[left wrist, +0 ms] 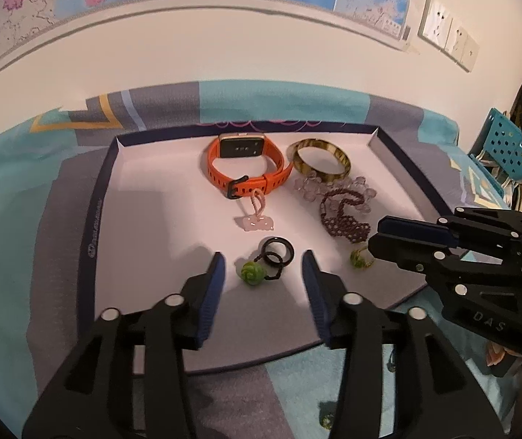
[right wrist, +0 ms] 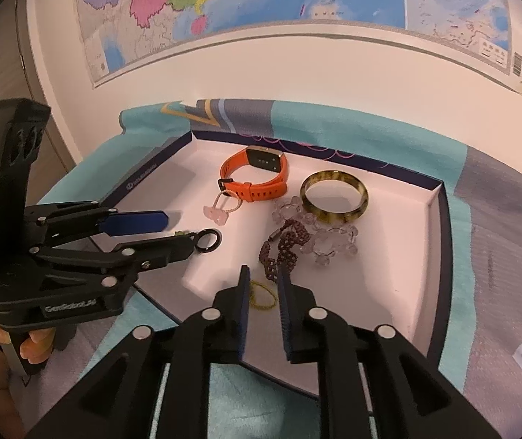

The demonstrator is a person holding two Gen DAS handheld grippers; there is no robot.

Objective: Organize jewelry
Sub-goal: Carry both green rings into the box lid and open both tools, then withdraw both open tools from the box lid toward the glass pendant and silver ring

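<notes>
Both grippers stand apart and empty: the left gripper (left wrist: 264, 267) straddles the green bead charm (left wrist: 252, 273), the right gripper (right wrist: 264, 287) the gold cord (right wrist: 261, 294); closing could push either against the tray (left wrist: 94, 197) floor and drag it

Counting what sits in my tray right now

One shallow white-lined tray with a dark blue rim (left wrist: 122, 161), and in it I count one orange silicone-strap watch (left wrist: 245, 167), one mottled amber-and-brown bangle (left wrist: 321, 161), one clear crystal bead bracelet (right wrist: 328, 241), one dark maroon beaded strand (left wrist: 341, 216), one pale pink carved charm on a looped cord (left wrist: 255, 219), two black rings (left wrist: 275, 250) linked together beside one green carved bead (left wrist: 252, 273), and one more green bead on a yellowish cord (left wrist: 359, 259).
</notes>
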